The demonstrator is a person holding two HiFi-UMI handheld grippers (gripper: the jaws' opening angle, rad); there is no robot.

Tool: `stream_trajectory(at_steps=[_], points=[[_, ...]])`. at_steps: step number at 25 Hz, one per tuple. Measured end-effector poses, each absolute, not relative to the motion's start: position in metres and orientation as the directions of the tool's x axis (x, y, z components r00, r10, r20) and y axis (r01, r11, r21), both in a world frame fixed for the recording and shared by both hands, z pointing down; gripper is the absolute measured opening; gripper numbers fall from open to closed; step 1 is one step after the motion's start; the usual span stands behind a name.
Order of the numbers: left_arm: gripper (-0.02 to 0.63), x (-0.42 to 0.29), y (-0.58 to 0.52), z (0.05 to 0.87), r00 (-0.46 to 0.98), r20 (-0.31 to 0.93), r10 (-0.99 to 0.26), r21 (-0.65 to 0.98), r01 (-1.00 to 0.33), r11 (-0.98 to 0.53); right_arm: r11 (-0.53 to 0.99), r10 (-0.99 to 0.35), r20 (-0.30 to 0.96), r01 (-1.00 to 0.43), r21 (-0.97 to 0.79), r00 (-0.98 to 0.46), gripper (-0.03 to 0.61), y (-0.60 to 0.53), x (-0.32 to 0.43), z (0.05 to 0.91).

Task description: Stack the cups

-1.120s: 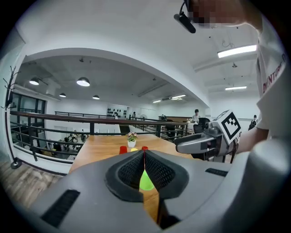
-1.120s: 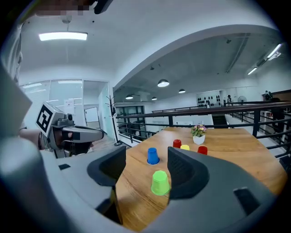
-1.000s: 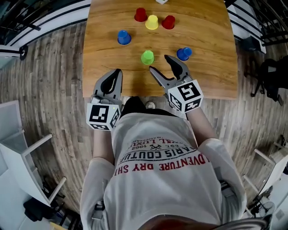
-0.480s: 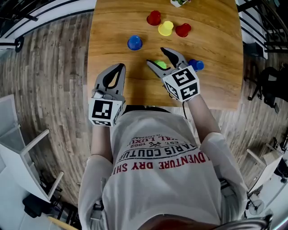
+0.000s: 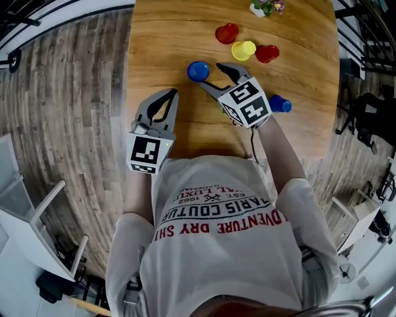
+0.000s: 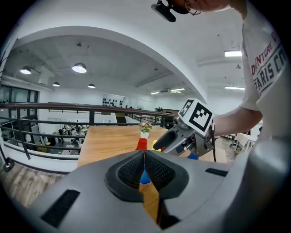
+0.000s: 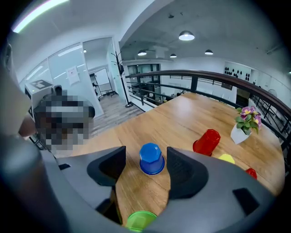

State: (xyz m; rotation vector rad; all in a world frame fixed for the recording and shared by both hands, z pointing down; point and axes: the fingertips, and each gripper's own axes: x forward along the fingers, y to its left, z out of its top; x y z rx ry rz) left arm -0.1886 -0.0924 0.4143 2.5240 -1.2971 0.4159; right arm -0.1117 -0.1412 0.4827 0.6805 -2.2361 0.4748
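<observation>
Upside-down cups stand on the wooden table [image 5: 161, 37]. My right gripper [image 5: 212, 78] is open and hovers just short of a blue cup [image 5: 198, 70], which shows ahead between the jaws [image 7: 151, 159]. A green cup [image 7: 140, 221] sits under that gripper, close to its base. Further back are a red cup [image 5: 226, 33], a yellow cup [image 5: 244, 49] and another red cup [image 5: 266, 53]. A second blue cup [image 5: 279, 103] stands to the right of my right hand. My left gripper [image 5: 164, 99] is shut and empty near the table's front edge.
A small white pot with flowers [image 5: 265, 7] stands at the table's far edge, also in the right gripper view [image 7: 245, 123]. The table's left half is bare wood. Plank floor and black railings surround the table.
My right gripper has moved forward and left, passing over the green cup to reach the blue cup. The left gripper has stayed shut near the front edge.
</observation>
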Motion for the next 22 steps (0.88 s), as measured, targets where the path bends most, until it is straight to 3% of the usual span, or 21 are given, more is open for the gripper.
stream_trajectory(at_steps=[12, 15, 22], points=[[0.017, -0.202, -0.118, 0.44, 0.583, 0.403, -0.705, 0.136, -0.8, -0.584, 0.801, -0.252, 0.842, -0.591, -0.095, -0.477, 0.284, -0.157, -0.134, 0.536], [0.017, -0.201, -0.114, 0.444, 0.589, 0.415, -0.694, 0.146, -0.796, -0.588, 0.798, -0.259, 0.848, -0.597, -0.082, -0.462, 0.241, -0.157, -0.136, 0.537], [0.017, -0.193, -0.106, 0.437, 0.598, 0.413, -0.687, 0.122, -0.784, -0.609, 0.793, -0.31, 0.829, -0.607, -0.045, -0.466, 0.239, -0.157, -0.13, 0.515]])
